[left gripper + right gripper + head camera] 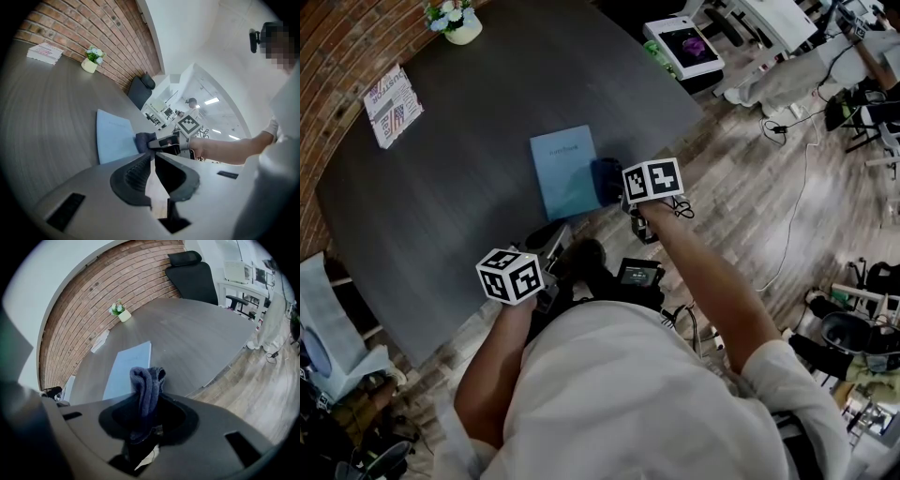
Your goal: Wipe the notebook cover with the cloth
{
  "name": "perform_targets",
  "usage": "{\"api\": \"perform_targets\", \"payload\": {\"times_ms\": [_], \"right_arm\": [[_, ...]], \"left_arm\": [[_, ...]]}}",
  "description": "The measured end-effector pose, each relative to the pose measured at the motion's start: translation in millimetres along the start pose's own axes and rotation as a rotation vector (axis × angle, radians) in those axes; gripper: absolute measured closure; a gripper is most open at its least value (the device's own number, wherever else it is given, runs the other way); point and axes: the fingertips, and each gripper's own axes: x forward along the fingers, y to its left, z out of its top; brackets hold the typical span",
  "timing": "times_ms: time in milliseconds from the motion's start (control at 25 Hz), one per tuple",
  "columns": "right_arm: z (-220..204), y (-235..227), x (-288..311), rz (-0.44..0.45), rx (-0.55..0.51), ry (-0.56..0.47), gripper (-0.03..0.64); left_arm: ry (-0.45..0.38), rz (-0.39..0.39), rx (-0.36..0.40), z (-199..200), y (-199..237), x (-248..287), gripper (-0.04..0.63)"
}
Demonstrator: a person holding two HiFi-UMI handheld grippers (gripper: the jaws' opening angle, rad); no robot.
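Note:
A light blue notebook [563, 172] lies flat on the dark grey table [459, 178] near its front edge. My right gripper [622, 186] is shut on a dark blue cloth [607, 181] at the notebook's right edge. I cannot tell whether the cloth touches the cover. In the right gripper view the bunched cloth [146, 383] sticks out of the jaws, with the notebook [126, 367] just beyond. My left gripper [547, 236] is shut on nothing at the table's front edge, short of the notebook. The left gripper view shows notebook [112, 135], cloth [144, 139] and right gripper [151, 145].
At the table's far left lie a printed booklet [392, 103] and a small flower pot [455, 21]. A black office chair [194, 275] stands at the far side. On the wooden floor to the right are a flat box [684, 47] and cables [797, 187].

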Motion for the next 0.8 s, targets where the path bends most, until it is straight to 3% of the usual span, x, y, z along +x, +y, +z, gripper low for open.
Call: {"api": "perform_targets", "payload": {"times_ms": [280, 800], "right_arm": [[13.9, -19.2, -21.9, -0.073, -0.023, -0.046, 0.502], [23.9, 49.7, -19.4, 0.056, -0.125, -0.061, 0.502]], "left_arm": [[0.001, 0.014, -0.007, -1.5, 2.4, -2.8, 0.558], [-0.007, 0.073, -0.041, -10.7, 19.7, -17.6, 0.558]]}}
